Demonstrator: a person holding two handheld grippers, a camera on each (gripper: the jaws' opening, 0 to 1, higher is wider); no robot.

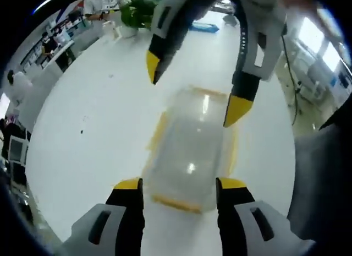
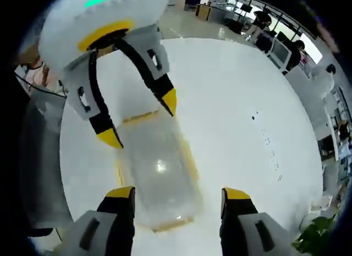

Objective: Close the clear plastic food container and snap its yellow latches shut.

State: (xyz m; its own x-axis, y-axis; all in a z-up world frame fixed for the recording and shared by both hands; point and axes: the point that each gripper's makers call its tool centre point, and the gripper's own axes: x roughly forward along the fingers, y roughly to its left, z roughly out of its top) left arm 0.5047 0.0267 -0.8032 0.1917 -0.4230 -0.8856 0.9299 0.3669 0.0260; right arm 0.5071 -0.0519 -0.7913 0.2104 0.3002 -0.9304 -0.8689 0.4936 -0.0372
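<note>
A clear plastic food container point(image 1: 190, 148) with yellow latches along its edges lies on the white table point(image 1: 93, 113), its lid on top. My left gripper point(image 1: 179, 184) stands open, its yellow-tipped jaws straddling the container's near end. Opposite it, my right gripper point(image 1: 195, 96) hovers open above the far end. In the right gripper view the same container point(image 2: 159, 173) lies between my right gripper's point(image 2: 179, 195) open jaws, and the left gripper point(image 2: 140, 121) hangs open over its far end. Motion blur hides whether the latches are snapped down.
A potted plant point(image 1: 135, 14) stands at the table's far edge, beside desks and monitors point(image 1: 52, 44). A green plant point(image 2: 316, 234) shows at the lower right of the right gripper view. People sit at screens point(image 2: 286, 49) beyond the table.
</note>
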